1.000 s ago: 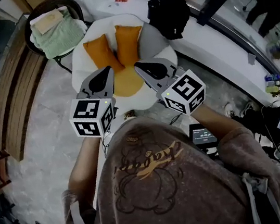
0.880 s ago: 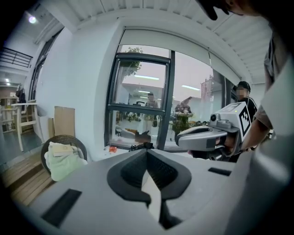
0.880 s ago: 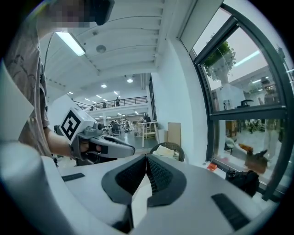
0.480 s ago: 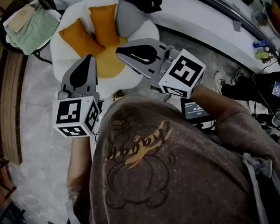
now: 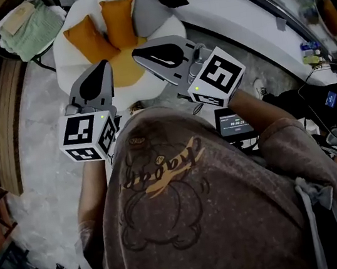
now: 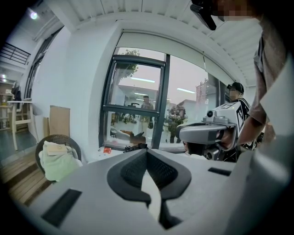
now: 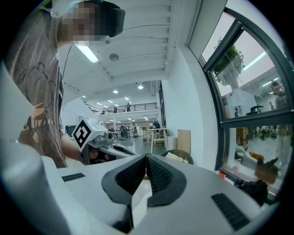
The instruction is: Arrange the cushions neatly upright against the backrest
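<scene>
Holding both forearms bent forward at chest height, the person in a brown-grey printed sweatshirt [image 5: 199,208] has a tool in each hand. The left hand-held gripper [image 5: 105,64] points forward and slightly down, its jaws pressed together with nothing between them. The right hand-held gripper [image 5: 137,54] lies nearly level and angles across toward the left one, its jaws likewise closed and empty. The two tips are near each other but apart. Beyond and below them stands a round white padded armchair [image 5: 66,68] with a yellow seat pad [image 5: 126,74]. Two orange fabric cushions [image 5: 87,41] stand side by side against its backrest, the left one tilted. A grey fabric cushion [image 5: 153,18] leans against the backrest just right of them. Further left, a dark wicker chair [image 6: 59,138] holds a folded pale green blanket [image 6: 57,164].
</scene>
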`<act>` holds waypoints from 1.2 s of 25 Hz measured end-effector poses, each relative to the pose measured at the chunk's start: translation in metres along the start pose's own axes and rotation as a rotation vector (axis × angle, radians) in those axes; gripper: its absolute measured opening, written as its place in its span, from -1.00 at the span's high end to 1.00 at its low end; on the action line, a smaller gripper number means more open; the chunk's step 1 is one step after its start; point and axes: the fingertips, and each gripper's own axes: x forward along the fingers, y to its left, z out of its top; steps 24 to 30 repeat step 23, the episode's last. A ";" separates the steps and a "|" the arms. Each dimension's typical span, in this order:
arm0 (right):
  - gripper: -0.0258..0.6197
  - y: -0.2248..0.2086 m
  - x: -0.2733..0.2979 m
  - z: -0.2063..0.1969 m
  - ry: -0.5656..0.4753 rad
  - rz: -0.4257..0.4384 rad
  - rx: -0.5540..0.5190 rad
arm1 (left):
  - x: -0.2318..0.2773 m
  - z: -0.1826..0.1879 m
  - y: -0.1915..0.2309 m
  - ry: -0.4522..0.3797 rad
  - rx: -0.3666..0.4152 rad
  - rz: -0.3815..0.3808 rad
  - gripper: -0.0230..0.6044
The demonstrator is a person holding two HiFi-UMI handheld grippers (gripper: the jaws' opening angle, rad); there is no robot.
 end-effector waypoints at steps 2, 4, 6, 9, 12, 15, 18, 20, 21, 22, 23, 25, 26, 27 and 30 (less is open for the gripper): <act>0.86 0.004 -0.001 0.002 0.004 0.000 -0.006 | -0.005 0.001 0.000 0.002 0.004 0.001 0.91; 0.86 0.004 -0.001 0.001 0.011 -0.001 -0.004 | -0.007 0.001 0.001 0.006 0.003 0.000 0.91; 0.86 0.000 0.000 -0.003 0.019 -0.001 -0.001 | -0.003 -0.001 0.002 0.012 0.002 -0.003 0.91; 0.86 -0.005 0.001 -0.011 0.029 0.003 0.000 | 0.002 -0.006 0.004 0.022 0.006 -0.006 0.91; 0.86 -0.009 0.001 -0.012 0.036 0.008 0.003 | 0.006 -0.008 0.004 0.031 0.001 -0.009 0.91; 0.86 -0.012 0.001 -0.010 0.045 0.012 0.007 | 0.009 -0.007 0.003 0.042 -0.001 -0.016 0.91; 0.86 -0.016 0.003 -0.010 0.052 0.006 0.019 | 0.012 -0.008 0.004 0.055 0.001 -0.027 0.91; 0.86 -0.018 0.005 -0.010 0.057 0.002 0.025 | 0.012 -0.008 0.006 0.062 -0.004 -0.029 0.91; 0.86 -0.019 0.006 -0.010 0.059 0.001 0.028 | 0.012 -0.009 0.008 0.064 -0.009 -0.027 0.91; 0.86 -0.020 0.006 -0.010 0.060 0.000 0.030 | 0.012 -0.009 0.009 0.067 -0.013 -0.025 0.91; 0.86 -0.021 0.007 -0.010 0.061 -0.001 0.033 | 0.012 -0.009 0.011 0.069 -0.018 -0.023 0.91; 0.86 -0.021 0.007 -0.010 0.061 -0.001 0.033 | 0.012 -0.009 0.011 0.069 -0.018 -0.023 0.91; 0.86 -0.021 0.007 -0.010 0.061 -0.001 0.033 | 0.012 -0.009 0.011 0.069 -0.018 -0.023 0.91; 0.86 -0.021 0.007 -0.010 0.061 -0.001 0.033 | 0.012 -0.009 0.011 0.069 -0.018 -0.023 0.91; 0.86 -0.021 0.007 -0.010 0.061 -0.001 0.033 | 0.012 -0.009 0.011 0.069 -0.018 -0.023 0.91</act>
